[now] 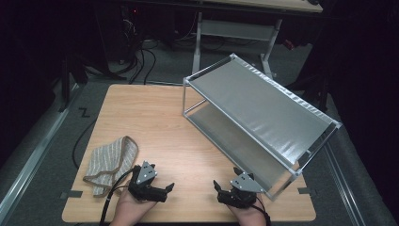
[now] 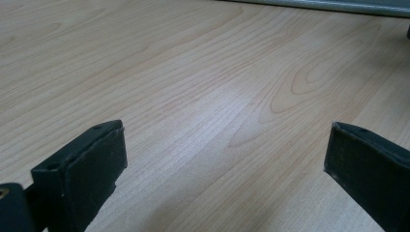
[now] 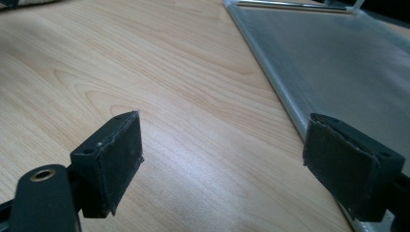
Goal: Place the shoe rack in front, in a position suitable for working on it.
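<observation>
A folded beige striped cloth (image 1: 112,161) lies on the wooden table (image 1: 150,117) at the front left. A silver two-shelf metal rack (image 1: 259,113) stands slantwise on the right half. My left gripper (image 1: 167,191) rests near the front edge just right of the cloth, with its jaws pointing right. In the left gripper view the left gripper (image 2: 227,140) is open over bare wood. My right gripper (image 1: 218,190) sits by the rack's near corner and points left. Its jaws are wide apart, so the right gripper (image 3: 222,135) is open with nothing between them. The rack's lower shelf (image 3: 338,63) lies beside its right finger.
Beyond the table's far edge the floor is dark, with cables (image 1: 141,61) and the legs of another table (image 1: 235,33). Bare wood stretches between the two grippers and across the far left of the tabletop.
</observation>
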{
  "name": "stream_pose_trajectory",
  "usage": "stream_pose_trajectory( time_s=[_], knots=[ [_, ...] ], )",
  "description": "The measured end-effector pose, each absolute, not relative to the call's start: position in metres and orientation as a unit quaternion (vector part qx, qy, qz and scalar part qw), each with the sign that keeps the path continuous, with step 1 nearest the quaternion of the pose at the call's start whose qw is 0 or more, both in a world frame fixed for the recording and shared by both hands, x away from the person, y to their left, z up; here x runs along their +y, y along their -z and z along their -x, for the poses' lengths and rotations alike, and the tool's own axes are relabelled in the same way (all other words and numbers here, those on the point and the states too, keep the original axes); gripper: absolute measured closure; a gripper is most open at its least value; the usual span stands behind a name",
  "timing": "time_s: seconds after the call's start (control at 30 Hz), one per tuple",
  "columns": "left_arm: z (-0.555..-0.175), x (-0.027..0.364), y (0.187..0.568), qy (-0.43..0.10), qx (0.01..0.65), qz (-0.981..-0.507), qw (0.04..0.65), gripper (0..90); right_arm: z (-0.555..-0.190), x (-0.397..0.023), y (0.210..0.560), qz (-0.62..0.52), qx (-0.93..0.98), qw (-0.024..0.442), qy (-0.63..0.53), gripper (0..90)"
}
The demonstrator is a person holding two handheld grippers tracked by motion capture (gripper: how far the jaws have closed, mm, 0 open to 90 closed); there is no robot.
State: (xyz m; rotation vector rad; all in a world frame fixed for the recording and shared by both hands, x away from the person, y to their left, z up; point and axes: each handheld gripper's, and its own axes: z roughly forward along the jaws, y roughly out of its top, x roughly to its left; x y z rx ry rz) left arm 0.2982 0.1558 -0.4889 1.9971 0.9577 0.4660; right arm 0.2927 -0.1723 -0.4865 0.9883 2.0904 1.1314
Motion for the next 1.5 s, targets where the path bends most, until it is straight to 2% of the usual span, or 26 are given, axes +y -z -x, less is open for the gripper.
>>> stream_pose_trajectory(
  time_s=[0.93, 1.5],
  knots=[
    [-0.287, 0.179, 0.477, -0.189, 0.390, -0.788, 0.437, 3.6, -0.302, -0.165, 0.481, -0.367, 0.776, 0.267, -0.437, 14.5],
    [-0.292, 0.202, 0.466, -0.202, 0.414, -0.770, 0.442, 0.0, -0.302, -0.167, 0.481, -0.373, 0.774, 0.269, -0.435, 14.4]
  ],
)
